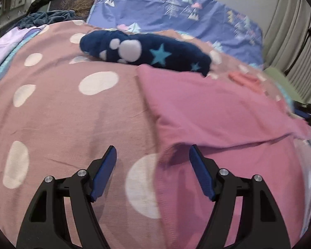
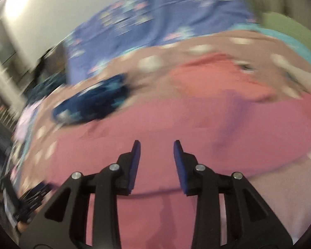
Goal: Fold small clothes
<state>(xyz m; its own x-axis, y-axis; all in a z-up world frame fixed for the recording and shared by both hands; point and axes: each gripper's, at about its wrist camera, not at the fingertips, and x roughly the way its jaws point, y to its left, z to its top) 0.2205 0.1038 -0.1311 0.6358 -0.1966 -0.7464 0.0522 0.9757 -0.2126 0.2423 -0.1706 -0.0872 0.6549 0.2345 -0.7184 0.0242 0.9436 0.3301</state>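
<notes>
Garment: flat pink cotton garment [image 1: 217, 112] lies on the dusty-pink white-dotted bedspread [image 1: 62, 108], one fold made.
Left hand-held gripper [image 1: 153, 151]: wide open, empty, at your garment's near corner.
Right hand-held gripper [image 2: 157, 145]: part-open, apparently empty; view blurred.
Next: pinch an edge, fold across.

No readable text, label, brand, number or sign in either wrist view. Only printed patterns without lettering; right wrist view too blurred for any reading.
</notes>
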